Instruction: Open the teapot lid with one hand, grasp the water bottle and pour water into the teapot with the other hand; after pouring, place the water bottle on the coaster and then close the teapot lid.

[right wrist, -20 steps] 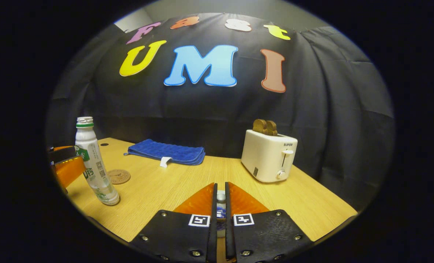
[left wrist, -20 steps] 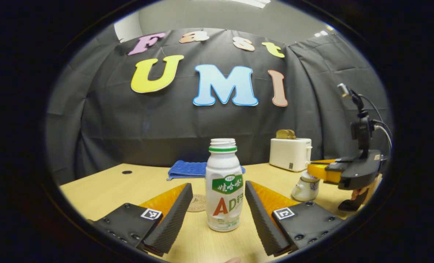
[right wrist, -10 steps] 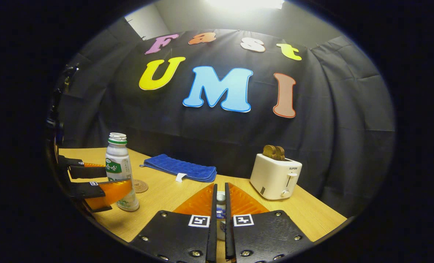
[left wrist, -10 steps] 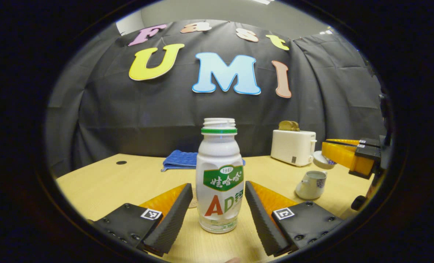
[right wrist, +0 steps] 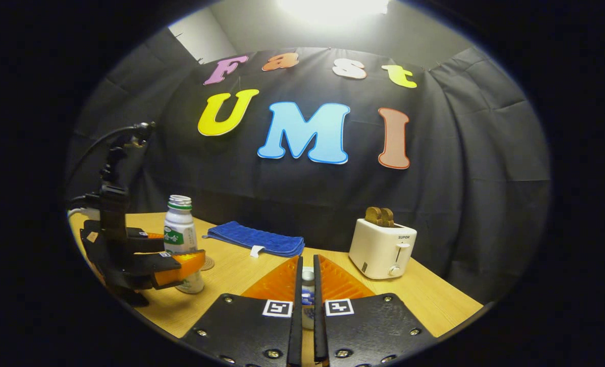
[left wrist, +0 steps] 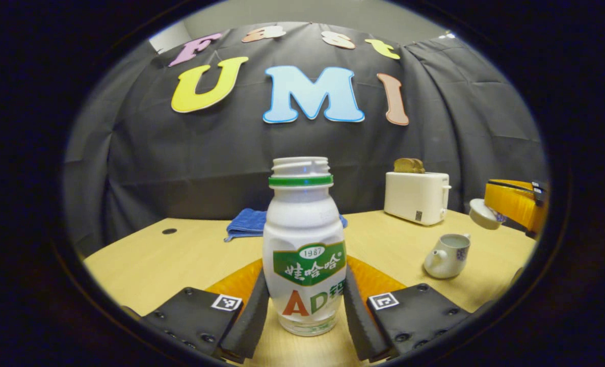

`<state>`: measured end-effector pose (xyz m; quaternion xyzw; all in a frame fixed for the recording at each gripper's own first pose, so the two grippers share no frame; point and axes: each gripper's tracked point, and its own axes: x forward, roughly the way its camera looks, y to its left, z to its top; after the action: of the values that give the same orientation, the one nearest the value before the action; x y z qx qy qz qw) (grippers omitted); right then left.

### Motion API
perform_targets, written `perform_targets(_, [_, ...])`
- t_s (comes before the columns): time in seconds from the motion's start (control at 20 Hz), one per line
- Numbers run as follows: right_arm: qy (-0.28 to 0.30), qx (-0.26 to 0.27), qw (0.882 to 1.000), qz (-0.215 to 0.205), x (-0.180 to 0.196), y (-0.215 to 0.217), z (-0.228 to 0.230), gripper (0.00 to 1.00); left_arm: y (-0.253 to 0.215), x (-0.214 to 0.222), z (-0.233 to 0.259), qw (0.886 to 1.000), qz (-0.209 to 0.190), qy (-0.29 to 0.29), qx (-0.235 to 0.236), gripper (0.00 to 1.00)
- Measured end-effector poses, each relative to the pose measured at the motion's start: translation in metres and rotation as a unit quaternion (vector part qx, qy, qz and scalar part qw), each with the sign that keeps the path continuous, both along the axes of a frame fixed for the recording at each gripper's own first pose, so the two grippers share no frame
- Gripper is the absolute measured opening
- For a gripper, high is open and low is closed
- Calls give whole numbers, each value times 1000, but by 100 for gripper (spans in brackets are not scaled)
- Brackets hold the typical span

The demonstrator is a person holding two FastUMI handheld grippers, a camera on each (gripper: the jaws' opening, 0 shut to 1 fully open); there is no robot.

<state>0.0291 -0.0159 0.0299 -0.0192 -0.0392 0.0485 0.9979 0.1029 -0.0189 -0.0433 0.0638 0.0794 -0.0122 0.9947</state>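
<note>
Light wooden table [left wrist: 144, 257] spans lower frame. Uncapped white plastic bottle [left wrist: 304, 250] stands centre, left gripper [left wrist: 305, 311] fingers pressed against both sides. White ceramic teapot [left wrist: 447, 256] lower right, open; right gripper [right wrist: 306, 285] pinches its round lid [left wrist: 481, 214] above.

White toaster [right wrist: 382, 249] holding 2 brown toast slices [right wrist: 379, 216]; folded blue cloth [right wrist: 255, 238] near wall; wooden table [right wrist: 429, 298].

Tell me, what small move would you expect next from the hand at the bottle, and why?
Probably lifting the water bottle straight up off the table. The left gripper has its fingers pressed against both sides of it, while the right gripper holds the lid up clear of the open teapot, which is ready for pouring.
</note>
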Motion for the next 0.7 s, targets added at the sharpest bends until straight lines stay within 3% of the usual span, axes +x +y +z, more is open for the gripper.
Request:
perform_targets(0.3, [0,23,1000,0,-77,-20,-3,9,-31,12,10,993,-42,-10,108,76])
perform_targets(0.45, [2,32,999,-1,-100,-25,-7,9,-38,22,8,981,-49,-11,188,80])
perform_targets(0.7, [14,15,1000,4,-129,-30,-28,9,-51,37,3,960,-66,-11,273,80])
